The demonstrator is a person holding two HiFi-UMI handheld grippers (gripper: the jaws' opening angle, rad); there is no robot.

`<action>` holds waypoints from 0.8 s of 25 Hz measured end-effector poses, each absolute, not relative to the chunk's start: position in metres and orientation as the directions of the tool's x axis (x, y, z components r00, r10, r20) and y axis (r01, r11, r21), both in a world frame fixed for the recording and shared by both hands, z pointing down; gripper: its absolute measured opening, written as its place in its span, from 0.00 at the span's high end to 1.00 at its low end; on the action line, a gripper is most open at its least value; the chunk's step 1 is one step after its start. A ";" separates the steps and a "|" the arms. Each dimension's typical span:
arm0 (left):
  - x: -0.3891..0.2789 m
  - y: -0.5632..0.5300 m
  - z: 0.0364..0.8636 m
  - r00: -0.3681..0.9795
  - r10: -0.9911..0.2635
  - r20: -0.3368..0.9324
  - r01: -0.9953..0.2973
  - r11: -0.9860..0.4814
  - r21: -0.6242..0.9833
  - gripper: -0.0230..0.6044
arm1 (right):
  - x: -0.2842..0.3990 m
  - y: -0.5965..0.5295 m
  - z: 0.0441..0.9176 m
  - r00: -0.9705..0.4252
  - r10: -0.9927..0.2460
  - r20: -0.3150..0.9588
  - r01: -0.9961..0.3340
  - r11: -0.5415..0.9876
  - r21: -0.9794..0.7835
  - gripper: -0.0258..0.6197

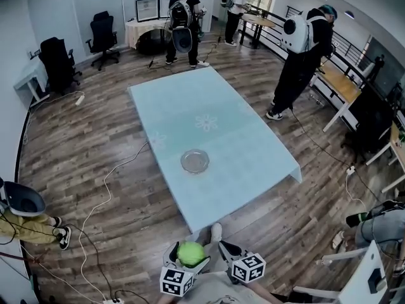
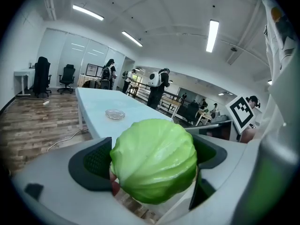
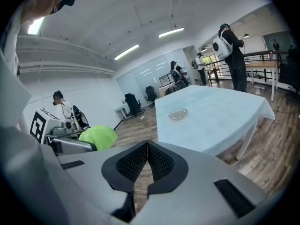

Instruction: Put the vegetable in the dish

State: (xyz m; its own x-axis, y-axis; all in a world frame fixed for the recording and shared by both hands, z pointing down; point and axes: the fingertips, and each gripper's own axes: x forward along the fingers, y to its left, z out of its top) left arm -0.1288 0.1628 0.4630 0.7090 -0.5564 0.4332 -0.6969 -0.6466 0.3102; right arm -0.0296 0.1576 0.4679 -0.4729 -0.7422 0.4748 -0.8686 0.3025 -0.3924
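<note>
The left tool [image 2: 152,163] is clamped on a pale green cabbage [image 1: 191,254]. Its 2 dark pads press against opposite sides of the head, so the jaws stand as far apart as the cabbage is wide. The right tool [image 3: 147,146] grips nothing, and its jaws are fully together with the pads touching. Both tools hang off the near end of the counter [image 1: 183,106], over the floor [image 1: 88,163], so the cabbage is well apart from the counter.

The counter is long and rectangular. A pale blue cloth with a faint flower print covers it and drapes over its edges. The dish [image 1: 195,161], apparently clear glass, sits on the counter toward its near end, about midway across its width.

The floor around the counter is grey-brown wood plank. White cables [image 1: 104,189] trail over it to the left of the counter. Beyond the counter's far left corner stand 2 black office chairs [image 1: 103,37], near a white desk [image 1: 28,81] at the wall.

A person with a white backpack [image 1: 302,56] stands at the counter's right side. 2 more people [image 1: 183,21] stand past its far end. A dark railing [image 1: 345,49] runs along the room to the right of the counter. Strip lights [image 2: 212,34] line the white ceiling above the counter.
</note>
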 end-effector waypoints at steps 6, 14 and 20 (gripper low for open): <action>-0.118 0.115 0.458 0.707 -0.553 0.442 -0.692 -0.671 0.267 0.11 | -0.013 0.099 0.457 -0.476 -0.759 0.443 -0.871 0.337 -0.359 0.93; -0.076 0.041 0.454 0.703 -0.554 0.446 -0.694 -0.671 0.260 0.11 | 0.029 0.018 0.456 -0.480 -0.758 0.441 -0.867 0.335 -0.368 0.93; -0.050 -0.011 0.444 0.685 -0.576 0.446 -0.713 -0.656 0.248 0.11 | 0.050 -0.041 0.448 -0.518 -0.739 0.431 -0.848 0.376 -0.375 0.93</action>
